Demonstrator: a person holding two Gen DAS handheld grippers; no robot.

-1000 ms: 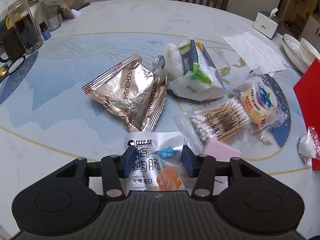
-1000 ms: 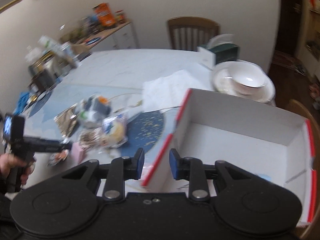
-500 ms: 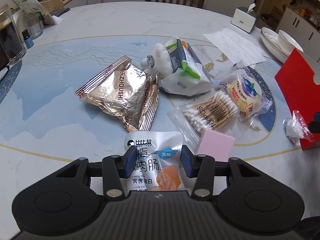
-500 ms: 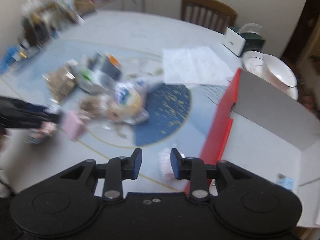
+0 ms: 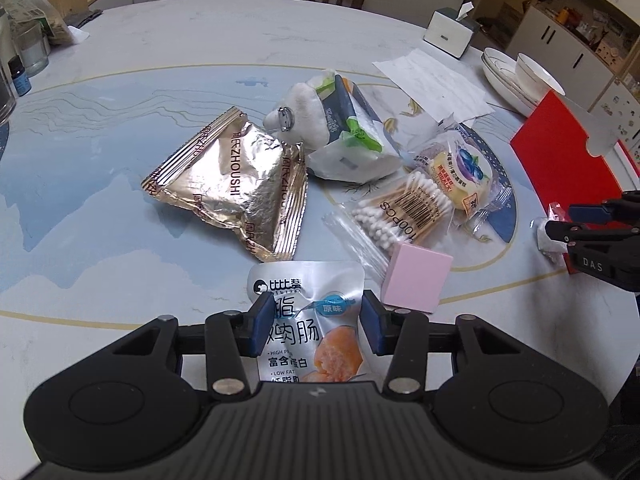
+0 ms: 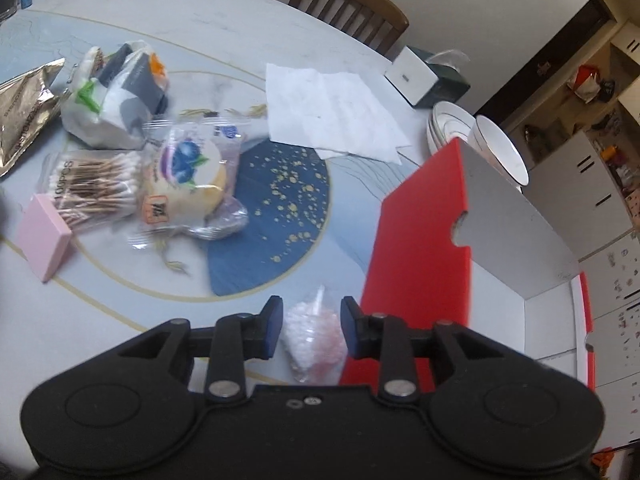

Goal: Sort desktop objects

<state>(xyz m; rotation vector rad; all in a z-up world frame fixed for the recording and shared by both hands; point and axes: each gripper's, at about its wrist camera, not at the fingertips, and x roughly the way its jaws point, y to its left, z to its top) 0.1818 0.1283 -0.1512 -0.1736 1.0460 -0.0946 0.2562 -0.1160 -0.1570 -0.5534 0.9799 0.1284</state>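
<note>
On the table (image 5: 120, 264) the things to sort lie in a loose group: a gold foil packet (image 5: 236, 180), a bag of cotton swabs (image 5: 404, 208), a wrapped blueberry cake (image 5: 460, 172) and a pink block (image 5: 416, 278). Close to the near edge, the left gripper (image 5: 315, 322) has its jaws spread on both sides of the white sausage pouch (image 5: 308, 320), not yet pressing it, so the pouch lies flat, ready to be pinched by its side edges. At the right side, the right gripper (image 6: 308, 326) also has its jaws spread around a small clear bag (image 6: 314, 336). This bag lies just beside the red box (image 6: 420, 248), probably the place where things are collected, so the way to it is short.
</note>
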